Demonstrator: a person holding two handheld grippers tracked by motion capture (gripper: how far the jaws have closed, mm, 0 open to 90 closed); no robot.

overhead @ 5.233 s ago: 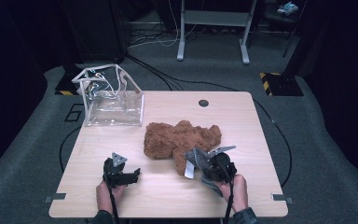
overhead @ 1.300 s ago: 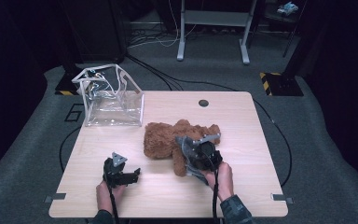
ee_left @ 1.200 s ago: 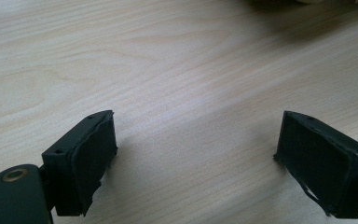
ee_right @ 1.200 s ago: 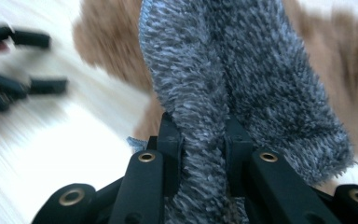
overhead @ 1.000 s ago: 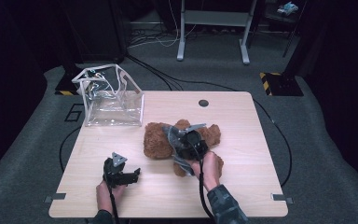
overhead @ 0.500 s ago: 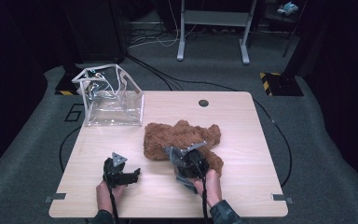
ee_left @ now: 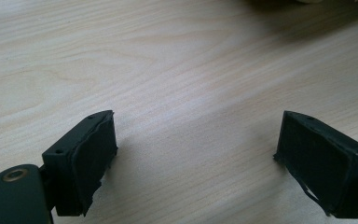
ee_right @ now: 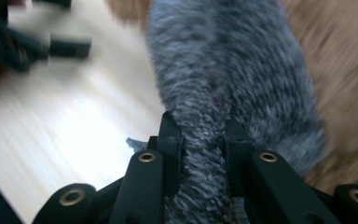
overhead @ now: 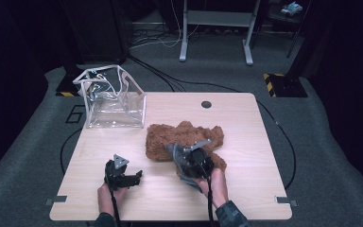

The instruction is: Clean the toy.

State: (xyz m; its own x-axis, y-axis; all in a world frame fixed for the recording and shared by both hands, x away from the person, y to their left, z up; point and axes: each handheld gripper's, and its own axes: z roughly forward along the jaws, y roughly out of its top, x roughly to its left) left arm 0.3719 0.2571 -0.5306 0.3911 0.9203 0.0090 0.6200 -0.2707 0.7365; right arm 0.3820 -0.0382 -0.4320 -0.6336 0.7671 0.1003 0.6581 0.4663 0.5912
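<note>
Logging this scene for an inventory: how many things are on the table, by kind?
Clear plastic bag: 1
Brown fuzzy fabric: 1
Grey fuzzy fabric, pinched in the right gripper: 1
Total: 3

No text, label, brand, number or sign can be read anywhere in these pictures. The wooden table [overhead: 246, 127] carries no print, and the clear plastic bag [overhead: 115, 105] at its far left corner shows no legible marking. The yellow-and-black striped strips on the floor beyond the table's edges bear no words.
</note>
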